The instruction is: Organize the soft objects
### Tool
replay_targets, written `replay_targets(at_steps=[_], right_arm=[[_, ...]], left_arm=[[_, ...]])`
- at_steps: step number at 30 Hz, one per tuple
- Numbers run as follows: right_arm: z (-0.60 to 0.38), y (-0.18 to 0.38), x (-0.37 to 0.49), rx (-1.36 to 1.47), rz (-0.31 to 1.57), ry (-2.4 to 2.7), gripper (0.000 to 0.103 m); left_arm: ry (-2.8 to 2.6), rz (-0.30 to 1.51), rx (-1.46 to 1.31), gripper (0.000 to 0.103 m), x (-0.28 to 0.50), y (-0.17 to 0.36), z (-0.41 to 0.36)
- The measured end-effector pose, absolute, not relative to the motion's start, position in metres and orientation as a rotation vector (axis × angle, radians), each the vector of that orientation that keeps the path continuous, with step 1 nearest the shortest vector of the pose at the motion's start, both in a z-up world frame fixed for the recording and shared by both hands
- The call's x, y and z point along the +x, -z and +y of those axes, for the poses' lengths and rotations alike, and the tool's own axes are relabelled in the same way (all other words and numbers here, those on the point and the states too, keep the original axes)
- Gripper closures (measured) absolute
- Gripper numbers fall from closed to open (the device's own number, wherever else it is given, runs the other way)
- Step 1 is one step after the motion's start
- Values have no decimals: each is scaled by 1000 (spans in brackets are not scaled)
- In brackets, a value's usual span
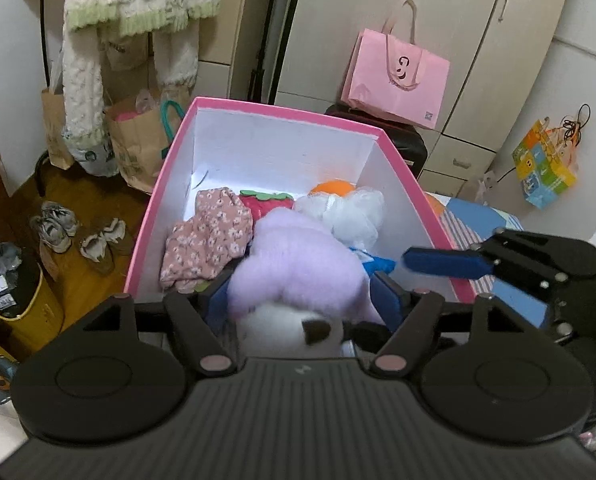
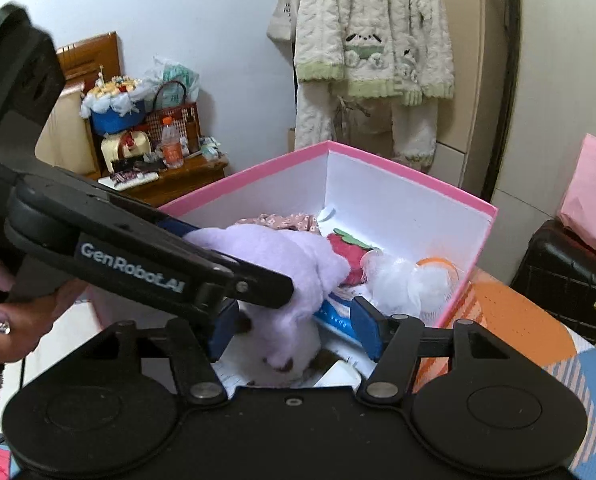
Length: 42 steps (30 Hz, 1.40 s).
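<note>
A pink box (image 1: 281, 114) (image 2: 410, 178) with white inner walls holds a floral cloth (image 1: 209, 236), a red strawberry toy (image 1: 265, 202), a white mesh puff (image 1: 350, 208) and an orange thing (image 1: 334, 187). A purple plush toy (image 1: 298, 264) (image 2: 273, 252) with a white face lies blurred over the box's near end. My left gripper (image 1: 302, 300) is open around it, the plush filling the gap. My right gripper (image 2: 293, 328) is open too, with room beside the plush. In the left wrist view one of the right gripper's blue pads (image 1: 442, 262) reaches in from the right.
The box rests on a striped, patterned cover (image 1: 478, 220) (image 2: 518, 320). A black suitcase (image 2: 566, 280) with a pink paper bag (image 1: 394, 80) stands behind. Shoes (image 1: 57, 228) and brown paper bags (image 1: 137, 144) sit on the floor at left. A person's hand (image 2: 17, 320) holds the left gripper.
</note>
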State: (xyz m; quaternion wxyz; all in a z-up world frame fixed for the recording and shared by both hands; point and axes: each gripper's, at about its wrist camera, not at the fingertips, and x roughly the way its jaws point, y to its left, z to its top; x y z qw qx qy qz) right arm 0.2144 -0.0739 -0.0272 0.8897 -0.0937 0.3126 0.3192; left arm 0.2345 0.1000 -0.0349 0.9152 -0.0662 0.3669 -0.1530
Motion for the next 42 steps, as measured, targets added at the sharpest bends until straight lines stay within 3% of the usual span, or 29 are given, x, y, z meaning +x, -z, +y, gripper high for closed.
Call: replay_targets(at_steps=[21,25,30,35,42], right_arm=[[-130,0,124,-103,470,-558,31],[-140,-5,108,-94,462,-507,21],[-153,-7,90,-52,500,-393,17],[-166,-9,68,-42,493,-277,0],[-186,-12,52,25,550,-74,0]], left_arm=[[315,560,-47,22,136,-3,87],[332,544,-43,21,119,-5,82],[344,536,-59,16,100,-1,78],[362,520,-27,13,85,-2,67],[343,497,-5,4,67,-3,55]])
